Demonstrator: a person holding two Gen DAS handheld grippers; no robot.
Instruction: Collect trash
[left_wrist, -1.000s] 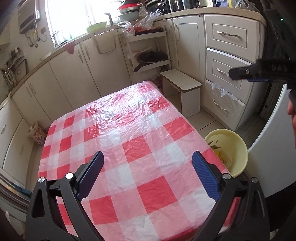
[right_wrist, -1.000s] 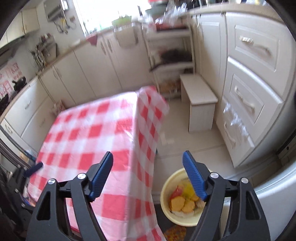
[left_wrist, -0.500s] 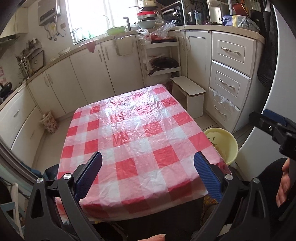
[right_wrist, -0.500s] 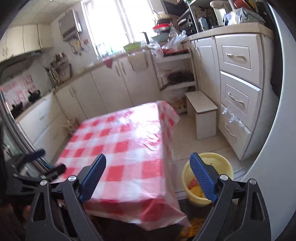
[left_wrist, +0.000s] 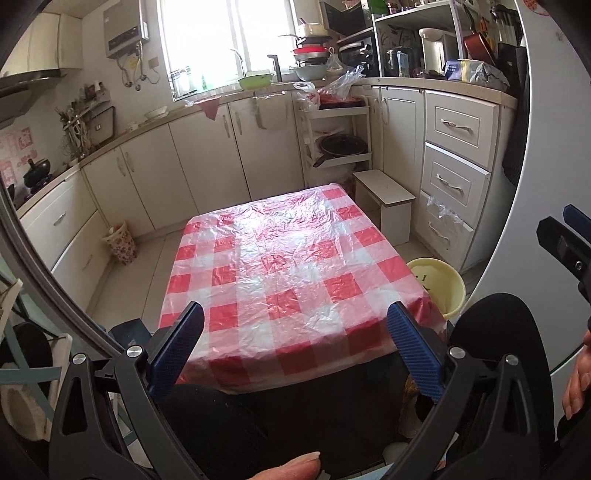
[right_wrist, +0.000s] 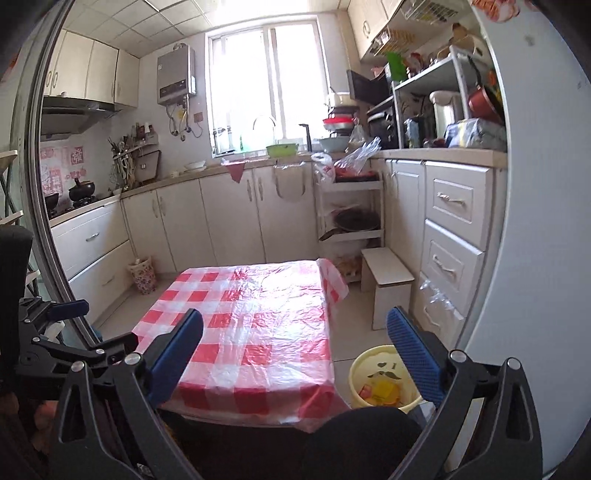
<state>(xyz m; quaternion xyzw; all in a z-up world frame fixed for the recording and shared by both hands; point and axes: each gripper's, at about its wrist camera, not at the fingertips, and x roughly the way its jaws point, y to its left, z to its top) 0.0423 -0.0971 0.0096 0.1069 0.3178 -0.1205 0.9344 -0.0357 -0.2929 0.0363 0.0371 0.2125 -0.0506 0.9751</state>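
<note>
A low table with a red and white checked plastic cloth (left_wrist: 291, 273) stands in the kitchen; it also shows in the right wrist view (right_wrist: 258, 325). I see no loose trash on it. A pale yellow bin (right_wrist: 380, 376) stands on the floor at the table's right, with yellow and orange scraps inside; its rim shows in the left wrist view (left_wrist: 439, 280). My left gripper (left_wrist: 295, 332) is open and empty, held back from the table's near edge. My right gripper (right_wrist: 295, 336) is open and empty, above the near right corner. The right gripper also shows in the left wrist view (left_wrist: 569, 243).
White cabinets line the far wall and right side, with drawers (left_wrist: 454, 184) at right. A small white stool (left_wrist: 388, 199) stands beyond the bin. A floral basket (left_wrist: 122, 240) sits on the floor at far left. A white rack (right_wrist: 351, 214) holds a dark pan. My knees fill the foreground.
Both grippers have pulled back and up from the table, so the whole table and kitchen now show. Both jaws stay open and empty.
</note>
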